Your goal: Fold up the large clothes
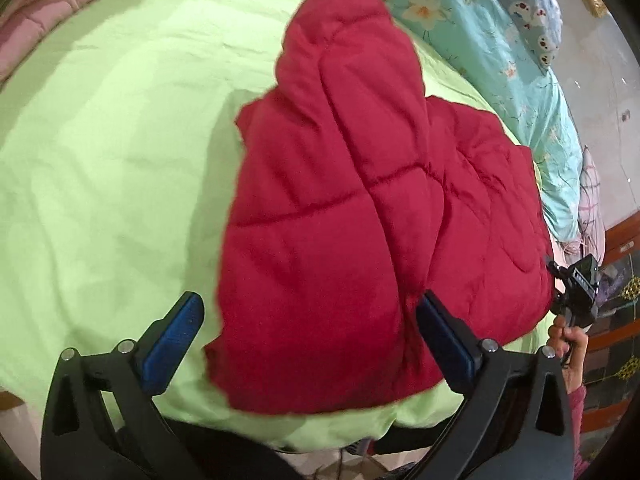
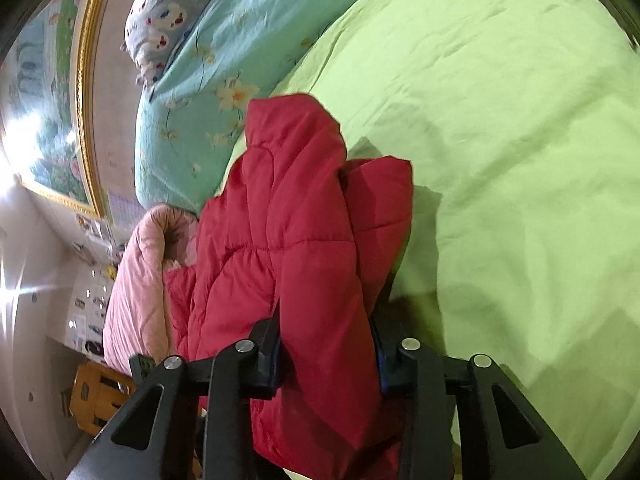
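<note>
Plainly, the red quilted jacket (image 1: 372, 184) is a puffy garment with stitched seams crossing its panels, bunched into thick folds on the light green bedsheet (image 1: 112, 140) near the bed's edge. One rounded part of it rises toward the head of the bed.

From the left wrist view, the left gripper (image 1: 308, 340) has its blue-padded fingers (image 1: 176, 332) spread wide apart; the left finger lies over bare sheet and the right one is at the jacket's lower edge, nothing pinched between them. Only this view shows the right hand (image 1: 568, 340) holding its tool at the jacket's far right side.

The right wrist view shows the right gripper (image 2: 326, 352) clamped on a thick fold of the jacket, cloth bulging between its fingers. It alone shows a pink quilt (image 2: 136, 280) rolled beside the jacket, a gold-framed picture (image 2: 48, 120) on the wall and a wooden chair (image 2: 96, 396) below.

A turquoise floral blanket (image 1: 492, 64) and a cartoon-print pillow (image 1: 528, 12) lie at the head of the bed.
</note>
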Motion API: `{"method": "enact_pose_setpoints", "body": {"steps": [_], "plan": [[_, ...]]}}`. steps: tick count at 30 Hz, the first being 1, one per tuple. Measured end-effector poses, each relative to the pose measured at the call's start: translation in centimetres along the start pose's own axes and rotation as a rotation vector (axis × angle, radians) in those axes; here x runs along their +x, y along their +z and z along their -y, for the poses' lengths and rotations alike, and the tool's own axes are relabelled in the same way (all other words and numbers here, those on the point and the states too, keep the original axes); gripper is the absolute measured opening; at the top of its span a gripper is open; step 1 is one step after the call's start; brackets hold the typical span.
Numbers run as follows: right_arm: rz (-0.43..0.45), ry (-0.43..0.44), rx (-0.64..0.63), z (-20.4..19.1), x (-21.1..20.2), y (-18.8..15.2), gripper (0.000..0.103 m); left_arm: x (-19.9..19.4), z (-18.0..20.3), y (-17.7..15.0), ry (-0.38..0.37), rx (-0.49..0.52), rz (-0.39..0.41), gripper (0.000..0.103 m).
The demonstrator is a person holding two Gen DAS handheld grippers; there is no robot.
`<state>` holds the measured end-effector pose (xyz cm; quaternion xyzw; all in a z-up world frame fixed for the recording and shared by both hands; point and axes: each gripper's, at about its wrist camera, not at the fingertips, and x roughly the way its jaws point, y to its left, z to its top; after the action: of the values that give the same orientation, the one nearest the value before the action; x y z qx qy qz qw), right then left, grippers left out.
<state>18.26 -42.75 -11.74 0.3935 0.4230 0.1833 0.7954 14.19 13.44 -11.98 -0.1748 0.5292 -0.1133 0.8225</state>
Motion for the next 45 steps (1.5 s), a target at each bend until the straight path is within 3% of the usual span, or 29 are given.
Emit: {"method": "enact_pose_setpoints", "body": {"steps": [2, 4, 10, 15, 19, 25, 31, 45], "plan": [[0.003, 0.001, -0.006, -0.1, -0.2, -0.2, 0.034, -1.5, 0.0, -0.8, 0.091, 0.040, 0.028, 0.103], [0.017, -0.027, -0.017, -0.3, -0.9, -0.3, 0.045, -3.1, 0.1, -1.7, 0.181, 0.079, 0.081, 0.103], [0.104, -0.136, -0.152, -4.2, -4.4, -0.6, 0.047, -7.2, 3.2, -3.7, 0.154, 0.171, 0.210, 0.103], [0.146, -0.117, -0.281, -8.6, -5.3, -1.2, 0.047, -6.9, 7.1, -3.9, 0.128, 0.240, 0.240, 0.103], [0.075, -0.090, -0.411, -13.0, -2.1, -2.1, 0.048, -4.7, 10.2, -4.1, 0.146, 0.302, 0.231, 0.103], [-0.045, -0.137, -0.577, -17.1, 4.6, -3.7, 0.048, -2.1, 12.2, -4.3, 0.213, 0.356, 0.222, 0.103], [-0.084, -0.190, -0.604, -16.9, 8.0, -3.9, 0.048, 0.2, 12.1, -3.9, 0.213, 0.345, 0.182, 0.103], [-0.068, -0.238, -0.491, -12.7, 9.0, -1.9, 0.045, 2.7, 11.5, -1.8, 0.213, 0.301, 0.190, 0.103]]}}
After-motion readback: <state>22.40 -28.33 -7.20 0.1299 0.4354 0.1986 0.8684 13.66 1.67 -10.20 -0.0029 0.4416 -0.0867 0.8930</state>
